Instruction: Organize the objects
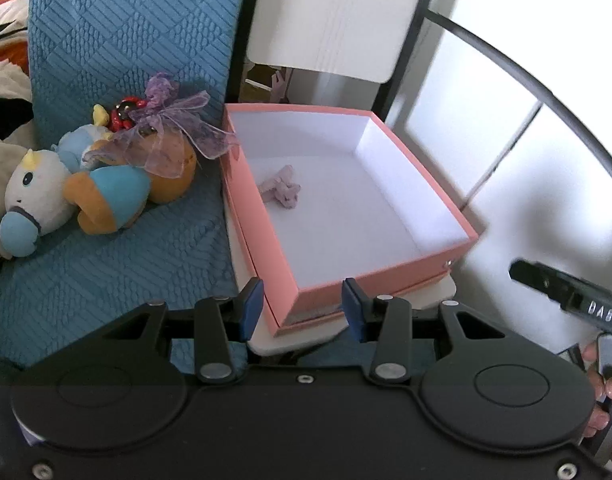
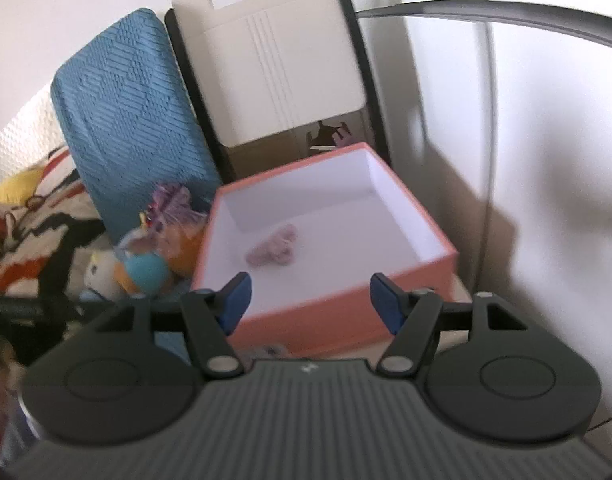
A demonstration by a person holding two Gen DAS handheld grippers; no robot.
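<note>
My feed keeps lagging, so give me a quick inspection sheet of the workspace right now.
Surface: blue quilted cover; white chair seat under the box.
Job's things: pink box open, one small pink toy inside; plush toys and purple ribbon piled beside it on the cover.
Clutter: patterned fabric at far left.
Grippers: left gripper open, empty; right gripper open, empty.
Cables: nothing seen.
Surroundings: white wall, chair back.

Two wrist views, both close above and facing the pink box (image 1: 370, 276) (image 2: 346, 312), shared between them.
</note>
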